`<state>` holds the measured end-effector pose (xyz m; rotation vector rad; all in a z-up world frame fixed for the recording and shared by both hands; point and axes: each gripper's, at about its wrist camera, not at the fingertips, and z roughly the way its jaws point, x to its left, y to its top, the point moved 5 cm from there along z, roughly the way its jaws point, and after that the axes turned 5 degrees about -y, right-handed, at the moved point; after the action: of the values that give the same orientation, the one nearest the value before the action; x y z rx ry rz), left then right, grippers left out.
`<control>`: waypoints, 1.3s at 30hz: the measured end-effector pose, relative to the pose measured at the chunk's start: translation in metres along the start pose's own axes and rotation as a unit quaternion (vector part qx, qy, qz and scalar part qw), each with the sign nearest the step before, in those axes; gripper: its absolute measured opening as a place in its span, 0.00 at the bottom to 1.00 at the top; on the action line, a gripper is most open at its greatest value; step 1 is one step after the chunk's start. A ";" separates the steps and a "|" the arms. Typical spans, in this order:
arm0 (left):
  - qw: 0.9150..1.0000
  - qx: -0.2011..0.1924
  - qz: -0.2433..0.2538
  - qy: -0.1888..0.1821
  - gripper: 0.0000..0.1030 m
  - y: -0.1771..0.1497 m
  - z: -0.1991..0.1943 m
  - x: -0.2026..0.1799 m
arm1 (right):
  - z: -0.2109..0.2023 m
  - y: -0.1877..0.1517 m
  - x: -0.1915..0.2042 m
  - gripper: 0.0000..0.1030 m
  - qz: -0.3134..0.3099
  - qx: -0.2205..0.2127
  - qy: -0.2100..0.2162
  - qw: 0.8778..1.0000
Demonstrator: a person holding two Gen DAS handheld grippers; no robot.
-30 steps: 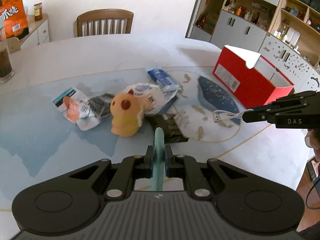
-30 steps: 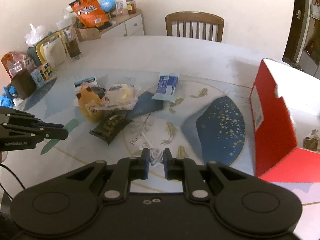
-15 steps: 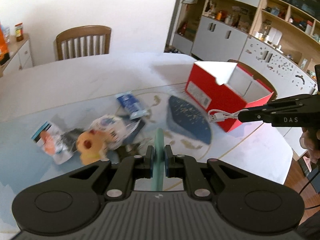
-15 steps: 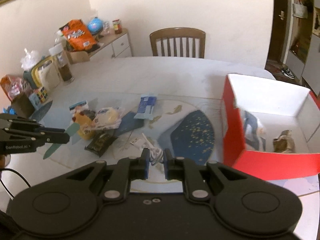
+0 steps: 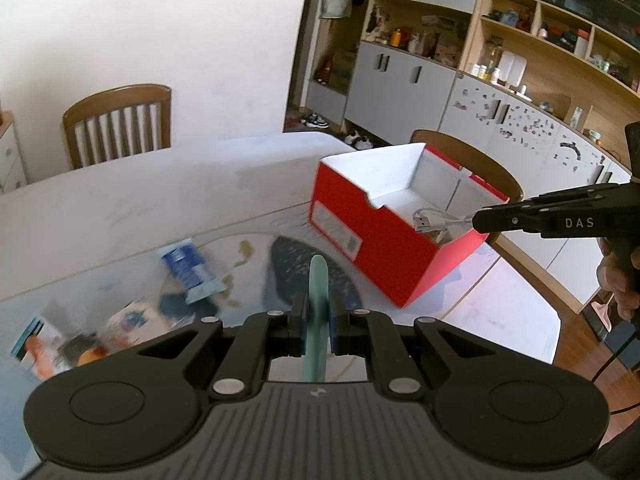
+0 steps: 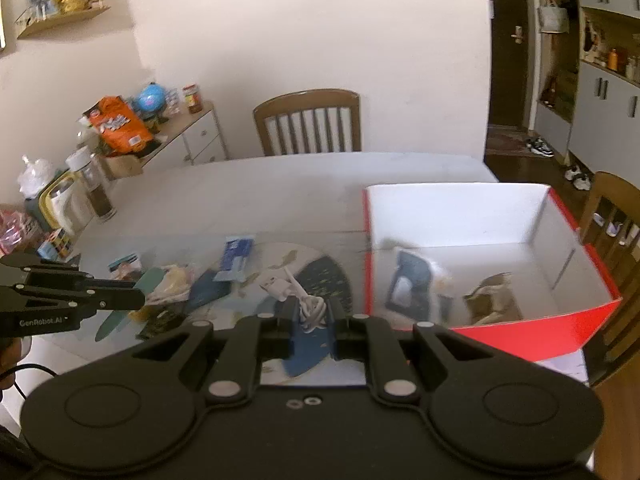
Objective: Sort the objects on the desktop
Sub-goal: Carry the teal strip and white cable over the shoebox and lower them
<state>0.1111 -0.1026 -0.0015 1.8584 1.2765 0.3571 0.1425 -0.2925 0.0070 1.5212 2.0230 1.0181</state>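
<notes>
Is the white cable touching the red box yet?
Cannot tell. In the left wrist view the white cable, held by the right tongs, overlaps the red box opening, but depth is unclear. The right wrist view doesn't settle it.

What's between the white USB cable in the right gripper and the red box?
Nothing visible. The right gripper is shut on the white USB cable, which in the left wrist view looks to hang over the open top of the red box, near its front corner. No lid or object covers the opening.

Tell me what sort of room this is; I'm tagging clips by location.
Most likely a home dining room: a dining table with wooden chairs, wall cabinets with cluttered shelves, and snack packets on a sideboard.
</notes>
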 end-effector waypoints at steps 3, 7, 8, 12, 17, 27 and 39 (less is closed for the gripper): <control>1.000 0.001 0.006 -0.007 0.09 0.008 0.012 -0.011 | -0.002 0.002 -0.015 0.13 0.003 -0.004 -0.005 1.000; 1.000 0.000 0.013 -0.014 0.09 0.019 0.030 -0.025 | -0.003 0.005 -0.033 0.13 0.006 -0.009 -0.010 1.000; 1.000 0.000 0.013 -0.015 0.09 0.022 0.035 -0.028 | -0.002 0.005 -0.038 0.13 0.006 -0.010 -0.010 1.000; 1.000 0.000 0.018 -0.019 0.09 0.033 0.052 -0.040 | -0.001 0.010 -0.058 0.13 0.005 -0.013 -0.012 1.000; 1.000 -0.002 0.022 -0.022 0.09 0.048 0.073 -0.054 | 0.000 0.016 -0.080 0.13 0.004 -0.016 -0.013 1.000; 0.999 -0.002 0.038 -0.028 0.09 0.076 0.112 -0.084 | 0.005 0.022 -0.125 0.13 0.006 -0.016 -0.018 1.000; 0.997 0.005 0.069 -0.040 0.09 0.117 0.169 -0.111 | 0.021 0.021 -0.169 0.13 0.006 -0.008 -0.039 0.999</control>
<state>0.2430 -0.2952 0.0074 1.9545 1.1023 0.3462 0.2243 -0.4420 -0.0073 1.5427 1.9504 0.9635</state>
